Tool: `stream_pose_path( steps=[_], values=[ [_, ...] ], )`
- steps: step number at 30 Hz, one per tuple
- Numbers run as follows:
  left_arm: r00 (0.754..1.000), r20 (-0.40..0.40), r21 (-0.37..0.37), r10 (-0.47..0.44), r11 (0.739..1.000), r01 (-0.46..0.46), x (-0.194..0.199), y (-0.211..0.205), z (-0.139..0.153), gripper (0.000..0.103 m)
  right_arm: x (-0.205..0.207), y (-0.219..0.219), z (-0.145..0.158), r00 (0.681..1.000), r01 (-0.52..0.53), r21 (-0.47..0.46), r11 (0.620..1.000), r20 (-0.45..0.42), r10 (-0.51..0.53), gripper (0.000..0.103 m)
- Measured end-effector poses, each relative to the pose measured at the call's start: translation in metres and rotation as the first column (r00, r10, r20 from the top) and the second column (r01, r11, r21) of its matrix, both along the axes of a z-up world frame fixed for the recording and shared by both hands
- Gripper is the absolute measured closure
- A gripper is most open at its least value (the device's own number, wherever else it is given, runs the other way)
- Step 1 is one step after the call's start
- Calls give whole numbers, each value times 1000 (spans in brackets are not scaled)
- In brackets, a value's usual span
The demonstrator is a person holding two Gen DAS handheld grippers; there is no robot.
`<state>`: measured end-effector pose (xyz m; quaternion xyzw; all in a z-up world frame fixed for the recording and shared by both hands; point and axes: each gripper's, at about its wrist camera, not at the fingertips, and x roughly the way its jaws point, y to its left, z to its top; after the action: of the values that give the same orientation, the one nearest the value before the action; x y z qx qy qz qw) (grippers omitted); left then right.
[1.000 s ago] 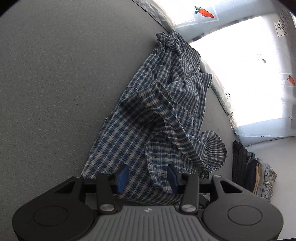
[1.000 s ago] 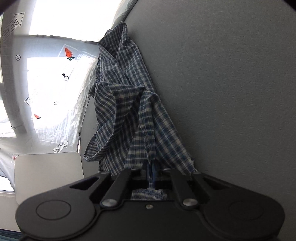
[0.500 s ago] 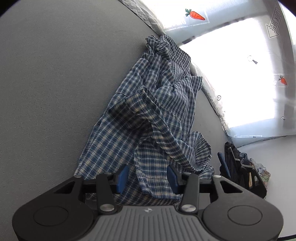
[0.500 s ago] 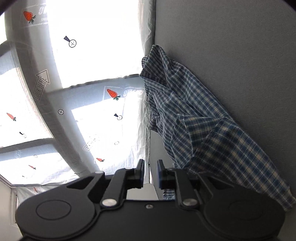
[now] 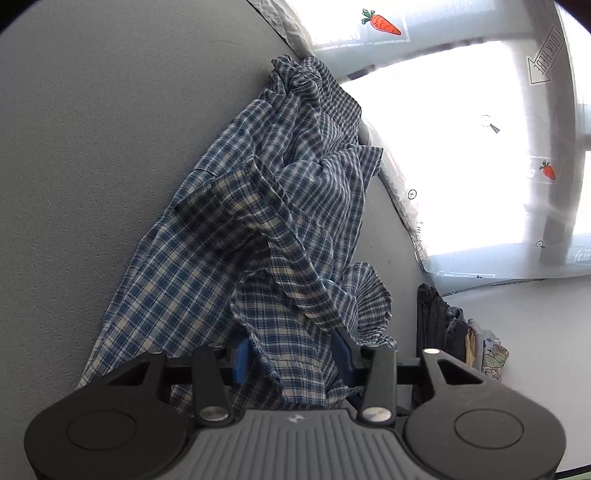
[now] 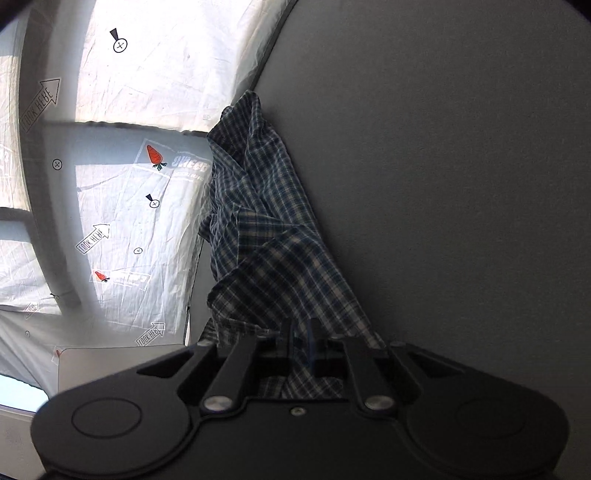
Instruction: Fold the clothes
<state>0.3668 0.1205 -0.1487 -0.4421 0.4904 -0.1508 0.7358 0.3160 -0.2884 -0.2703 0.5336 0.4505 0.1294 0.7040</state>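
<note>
Across the left wrist view, a blue-and-white checked shirt (image 5: 266, 236) lies crumpled in a long ridge on the grey table (image 5: 92, 147), its far end bunched at the table's back edge. Left gripper (image 5: 291, 356) sits low at the shirt's near hem; jaws half apart, a fold of cloth bunched between the blue pads (image 5: 240, 356), which press on it from both sides (the right pad mostly buried under fabric). A cuff or sleeve opening flares out to the right of the jaws. Further right, a stack of dark and patterned clothes (image 5: 454, 332) stands at the table's edge. Backdrop: bright white sheeting (image 5: 384, 26) printed with carrots and arrows.

Right wrist view: same shirt (image 6: 266, 258), running from the table's far edge down to the right gripper (image 6: 301, 339). Its jaws are nearly together and closing, a thin edge of checked cloth pinched between them. Grey table (image 6: 443, 184) fills the right side; a pale flat board (image 6: 122, 365) lies lower left.
</note>
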Motion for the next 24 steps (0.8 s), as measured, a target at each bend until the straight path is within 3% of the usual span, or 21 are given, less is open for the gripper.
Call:
stream_pose_path(
  steps=[3,6,11,17,22,24],
  values=[
    [999,53,-28,-8,1000,10,20,-12,7,58,0,5,-4,1000,-19,36,999,-10,19,94],
    [993,110,10,-39,999,38,39,-25,15,58,2,4,-4,1000,-8,49,999,-12,9,94],
    [991,127,-45,33,999,-28,52,-19,19,56,-1,-3,-12,998,50,103,993,-51,-45,94],
    [992,129,97,14,995,-26,27,0,30,55,1,-2,-19,994,56,100,993,-99,-46,94],
    [998,53,155,-20,988,12,-1,3,12,55,12,22,-7,996,-76,191,979,-31,83,94],
    [999,25,172,-36,985,31,-5,3,7,55,21,34,1,990,-139,186,973,4,141,94]
  ],
)
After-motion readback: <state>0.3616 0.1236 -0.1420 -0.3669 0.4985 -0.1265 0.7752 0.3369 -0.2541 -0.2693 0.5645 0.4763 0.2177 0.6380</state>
